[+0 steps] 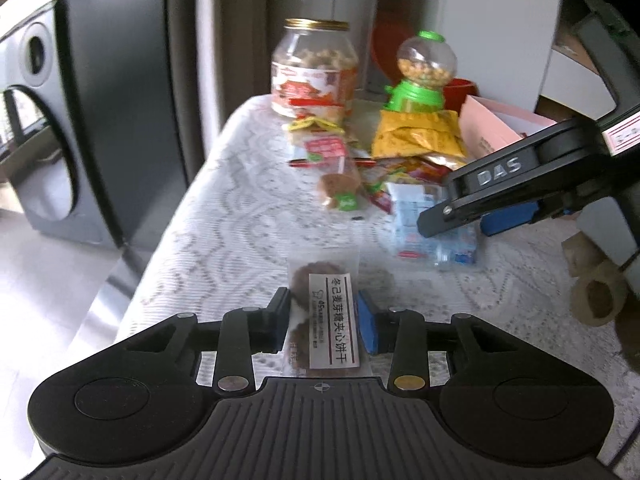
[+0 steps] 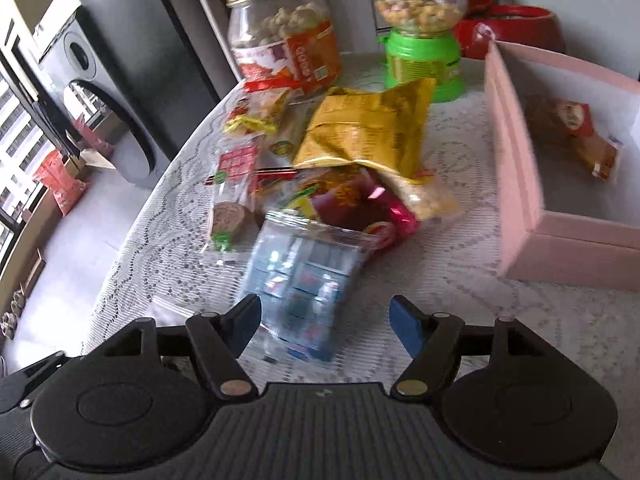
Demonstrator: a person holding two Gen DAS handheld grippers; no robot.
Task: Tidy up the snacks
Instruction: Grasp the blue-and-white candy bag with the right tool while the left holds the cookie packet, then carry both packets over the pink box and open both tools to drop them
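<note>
A clear packet of brown biscuits with a white label (image 1: 326, 312) lies on the lace tablecloth (image 1: 224, 216), and my left gripper (image 1: 323, 320) is shut on its two long sides. My right gripper (image 2: 326, 320) hangs open just above a clear bag of blue-and-white packets (image 2: 304, 280), its pads on either side without touching it; the left wrist view shows it from the side (image 1: 460, 220). Behind lies a heap of snacks: a yellow bag (image 2: 372, 128), red wrappers (image 2: 360, 204) and a small biscuit packet (image 2: 232, 200). A pink box (image 2: 516, 184) at the right holds one packet (image 2: 576, 136).
A gold-lidded snack jar (image 2: 284, 36) and a green candy dispenser (image 2: 420, 28) stand at the back of the table. A red bowl (image 2: 520, 24) sits behind the box. The table's left edge drops to the floor beside a dark speaker (image 1: 100, 100). Wooden rings (image 1: 596, 300) lie at the right.
</note>
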